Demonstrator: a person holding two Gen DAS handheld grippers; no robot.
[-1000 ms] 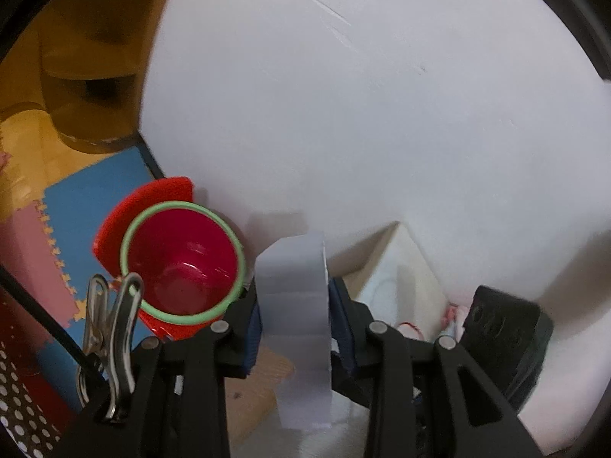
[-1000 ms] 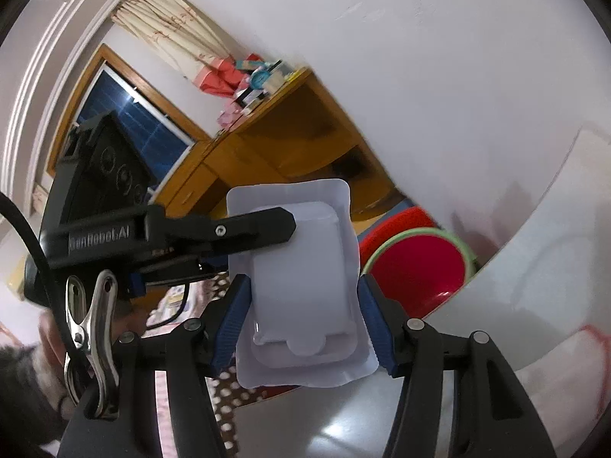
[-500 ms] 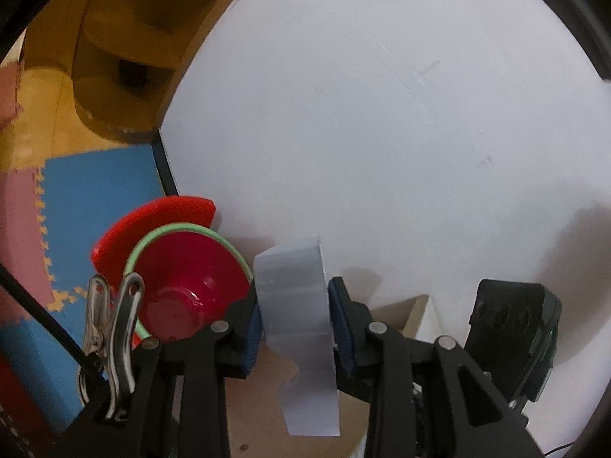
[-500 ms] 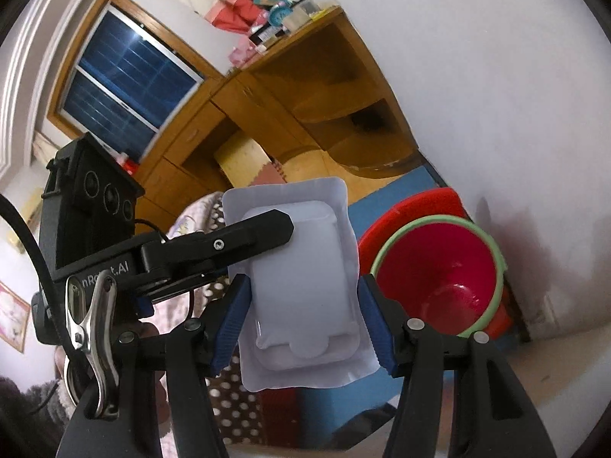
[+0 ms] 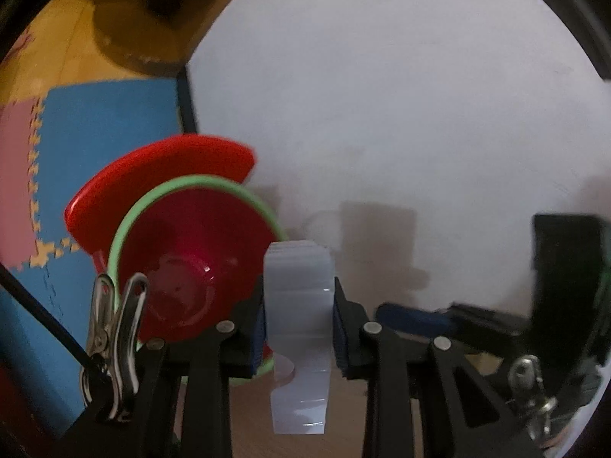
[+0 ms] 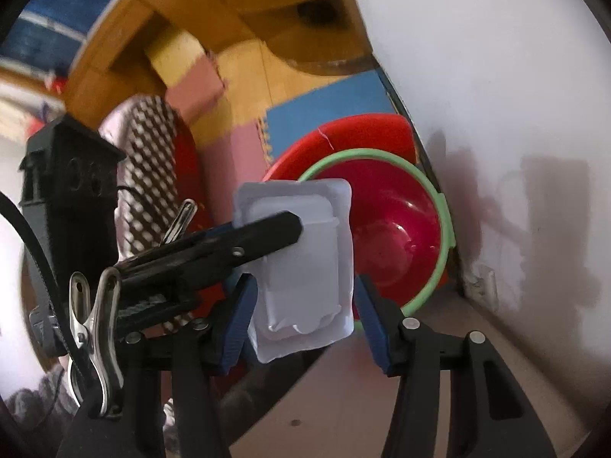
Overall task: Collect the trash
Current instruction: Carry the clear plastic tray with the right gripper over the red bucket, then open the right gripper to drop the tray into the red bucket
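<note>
Two grippers are seen, each closed around a piece of pale plastic trash, with the jaws of both closing a little more at this moment. Between the blue pads of the left gripper (image 5: 298,318) a clear folded plastic strip (image 5: 298,305) is clamped; it is held upright, its top rising past the fingertips and its lower end hanging back towards the camera. Beyond and to the left of those fingers a red bin (image 5: 191,271) with a green rim is seen on the floor, against the white wall (image 5: 401,114), on blue and pink foam floor mats (image 5: 95,133). To the right, between the pads of the right gripper (image 6: 303,303), a white plastic blister tray (image 6: 305,274) is gripped by its sides, its flat face turned to the camera. One black finger of the left gripper is seen crossing in front of the tray's upper left part. Just past the right fingers the same bin (image 6: 397,229) is seen, open.
</note>
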